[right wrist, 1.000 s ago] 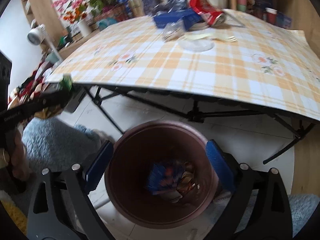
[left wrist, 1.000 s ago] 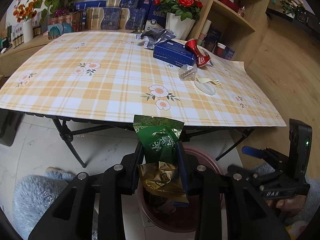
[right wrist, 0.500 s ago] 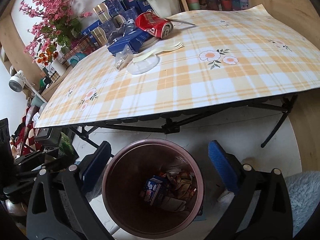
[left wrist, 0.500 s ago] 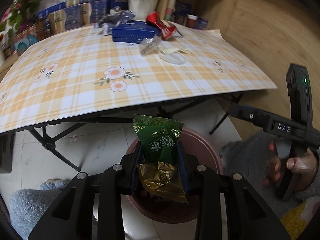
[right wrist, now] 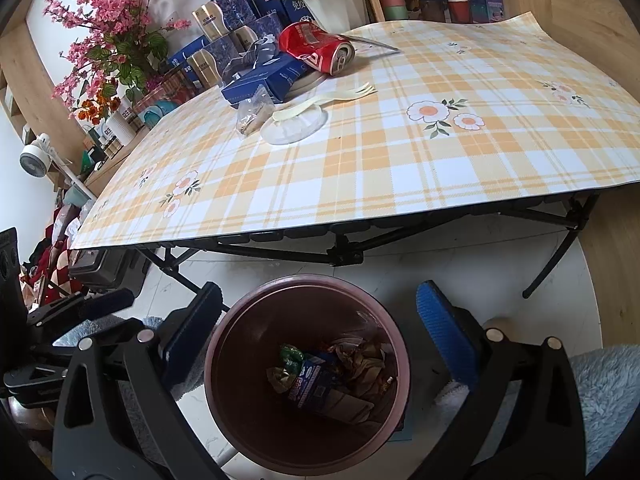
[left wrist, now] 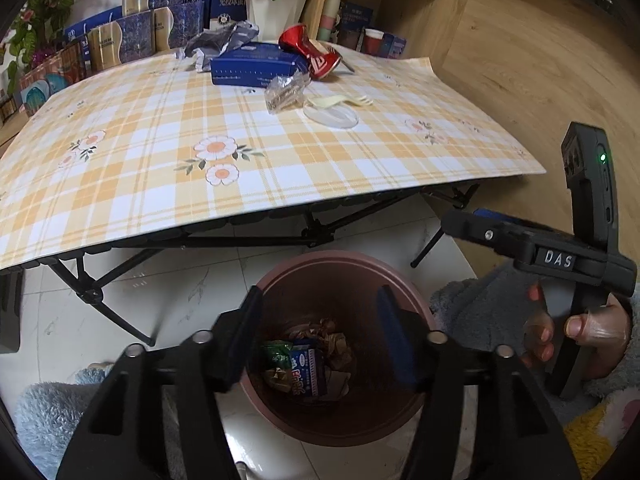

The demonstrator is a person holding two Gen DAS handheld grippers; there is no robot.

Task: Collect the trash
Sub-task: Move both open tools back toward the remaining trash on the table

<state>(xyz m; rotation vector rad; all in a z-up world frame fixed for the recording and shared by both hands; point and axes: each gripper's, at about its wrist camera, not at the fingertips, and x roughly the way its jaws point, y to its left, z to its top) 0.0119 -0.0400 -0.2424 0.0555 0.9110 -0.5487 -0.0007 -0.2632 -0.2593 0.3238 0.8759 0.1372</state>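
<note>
A brown trash bin [left wrist: 280,276] [right wrist: 240,308] stands on the floor before the table. My left gripper [left wrist: 318,320] is open and empty above it. The green snack wrapper [left wrist: 277,356] [right wrist: 291,354] lies in the bin beside a blue carton [left wrist: 306,372] and crumpled wrappers. My right gripper [right wrist: 318,320] is open and empty over the bin too. On the table lie a red can [left wrist: 310,52] [right wrist: 316,48], a blue box [left wrist: 256,66], a clear bag [left wrist: 284,90], a plastic fork [right wrist: 332,98] and a clear lid [right wrist: 294,126].
The plaid table [left wrist: 160,140] has black folding legs [left wrist: 316,232]. Boxes, a flower pot [left wrist: 274,8] and shelves stand behind it. Grey fluffy fabric [left wrist: 44,412] lies at both sides of the bin. The right gripper's body [left wrist: 560,256] shows at the right.
My left gripper opened and let go of the green snack wrapper, which dropped into the bin. Both grippers shifted a little over the bin.
</note>
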